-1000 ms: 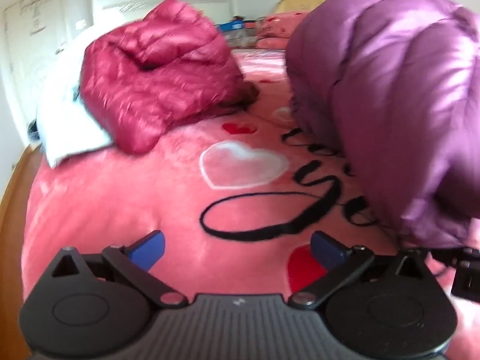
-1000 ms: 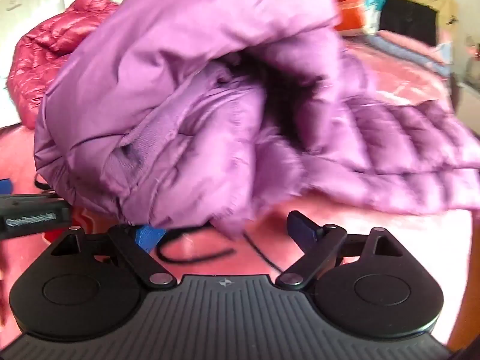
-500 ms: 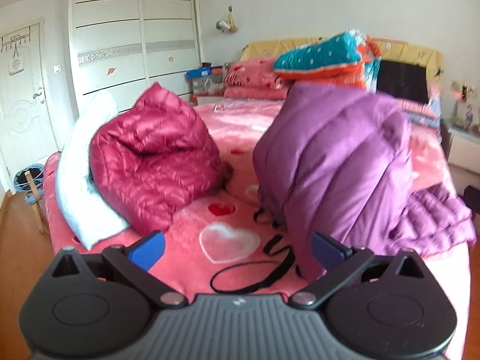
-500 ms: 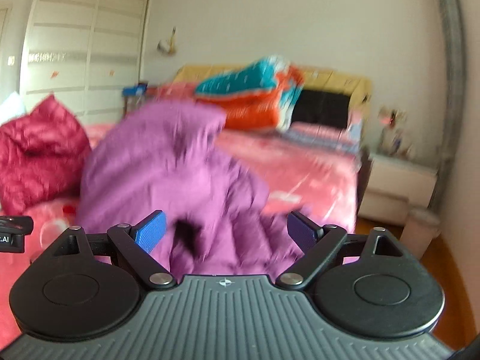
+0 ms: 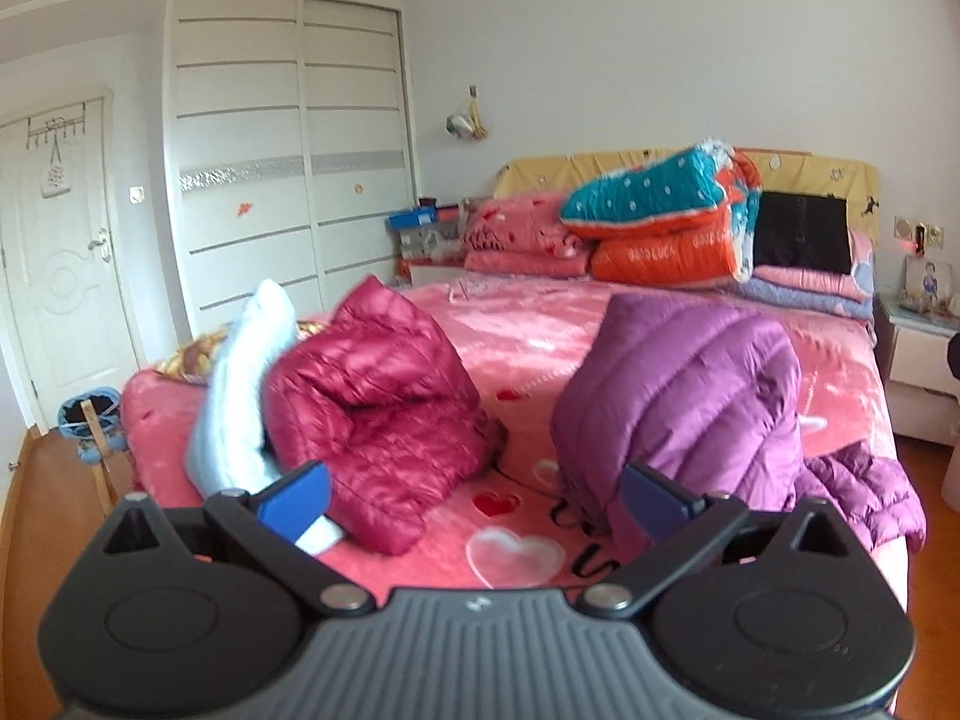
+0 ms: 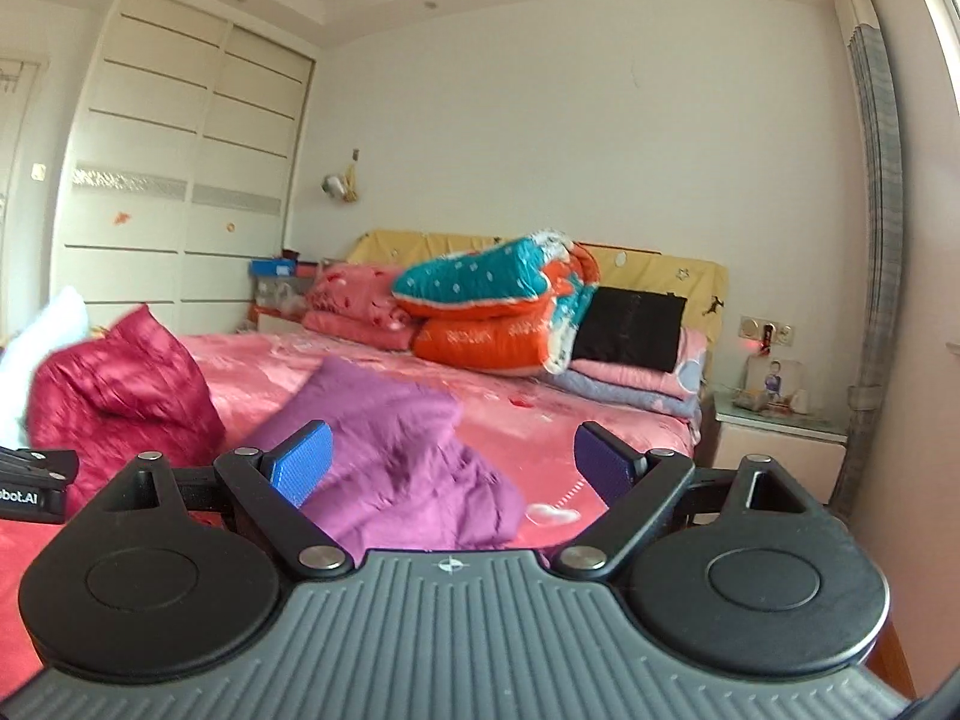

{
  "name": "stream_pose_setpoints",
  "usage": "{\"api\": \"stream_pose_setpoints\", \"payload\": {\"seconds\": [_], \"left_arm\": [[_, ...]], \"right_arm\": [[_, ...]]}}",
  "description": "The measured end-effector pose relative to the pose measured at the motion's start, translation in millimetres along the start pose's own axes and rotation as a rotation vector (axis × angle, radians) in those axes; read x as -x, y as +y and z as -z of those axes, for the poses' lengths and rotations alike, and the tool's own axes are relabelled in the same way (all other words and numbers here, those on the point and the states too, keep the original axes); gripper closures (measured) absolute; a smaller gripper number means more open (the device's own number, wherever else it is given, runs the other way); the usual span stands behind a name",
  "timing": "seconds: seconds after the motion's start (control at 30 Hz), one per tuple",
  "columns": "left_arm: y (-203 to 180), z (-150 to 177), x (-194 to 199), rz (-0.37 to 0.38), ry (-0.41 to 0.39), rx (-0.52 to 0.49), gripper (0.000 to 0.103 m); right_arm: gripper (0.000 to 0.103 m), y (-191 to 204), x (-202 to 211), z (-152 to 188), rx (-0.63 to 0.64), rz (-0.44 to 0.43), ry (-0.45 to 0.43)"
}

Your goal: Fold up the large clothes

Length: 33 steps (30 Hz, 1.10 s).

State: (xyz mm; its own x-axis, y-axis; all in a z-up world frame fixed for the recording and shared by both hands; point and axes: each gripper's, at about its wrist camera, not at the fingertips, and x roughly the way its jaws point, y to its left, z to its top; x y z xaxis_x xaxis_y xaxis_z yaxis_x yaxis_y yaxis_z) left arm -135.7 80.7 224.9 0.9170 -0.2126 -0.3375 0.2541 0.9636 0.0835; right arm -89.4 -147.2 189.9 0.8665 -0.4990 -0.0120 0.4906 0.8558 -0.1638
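A purple down jacket [image 5: 690, 396] lies bunched on the near right part of the pink bed [image 5: 516, 330], one part hanging over the bed's edge; it also fills the near middle of the right wrist view [image 6: 396, 456]. A folded crimson down jacket [image 5: 384, 408] stands at the left [image 6: 120, 402], leaning on a light blue-white garment [image 5: 240, 396]. My left gripper [image 5: 474, 504] is open and empty, held back from the bed. Just as empty, my right gripper [image 6: 450, 465] is open above the purple jacket's near side.
Folded quilts [image 5: 660, 222] and pillows are piled at the headboard. A white wardrobe [image 5: 270, 192] and door [image 5: 54, 276] stand at the left, a bedside cabinet [image 6: 780, 444] at the right. Wooden floor [image 5: 36, 540] borders the bed. The other gripper's edge [image 6: 30, 483] shows at left.
Both grippers have pulled back and up from the purple jacket, which was close against them a second ago. It now rests bunched on the bed.
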Motion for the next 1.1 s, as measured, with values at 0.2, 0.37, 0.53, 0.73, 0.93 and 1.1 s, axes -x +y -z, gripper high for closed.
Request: {"api": "stream_pose_setpoints", "payload": {"seconds": [0.2,0.37,0.53,0.73,0.93,1.1], "left_arm": [[17.1,-7.5,21.0,-0.03,-0.045,0.002,0.0],[27.8,-9.6,32.8,-0.045,-0.066,0.009,0.0],[35.7,-8.8,41.0,-0.062,-0.079,0.005,0.0],[41.9,-6.3,45.4,-0.067,-0.075,0.01,0.0],[42.9,-5.3,45.6,-0.062,-0.07,0.004,0.0],[39.4,-4.3,44.6,-0.059,-0.06,-0.011,0.0]], "right_arm": [[0.0,7.5,34.3,-18.0,-0.021,-0.039,-0.024],[0.0,9.0,32.6,-28.0,-0.029,-0.06,-0.009],[0.0,12.4,25.1,-24.6,-0.035,-0.069,0.003],[0.0,15.4,30.3,-25.6,-0.03,-0.116,0.007],[0.0,20.4,37.2,-24.6,-0.022,-0.143,0.009],[0.0,21.4,40.0,-21.7,-0.014,-0.159,0.014]]}}
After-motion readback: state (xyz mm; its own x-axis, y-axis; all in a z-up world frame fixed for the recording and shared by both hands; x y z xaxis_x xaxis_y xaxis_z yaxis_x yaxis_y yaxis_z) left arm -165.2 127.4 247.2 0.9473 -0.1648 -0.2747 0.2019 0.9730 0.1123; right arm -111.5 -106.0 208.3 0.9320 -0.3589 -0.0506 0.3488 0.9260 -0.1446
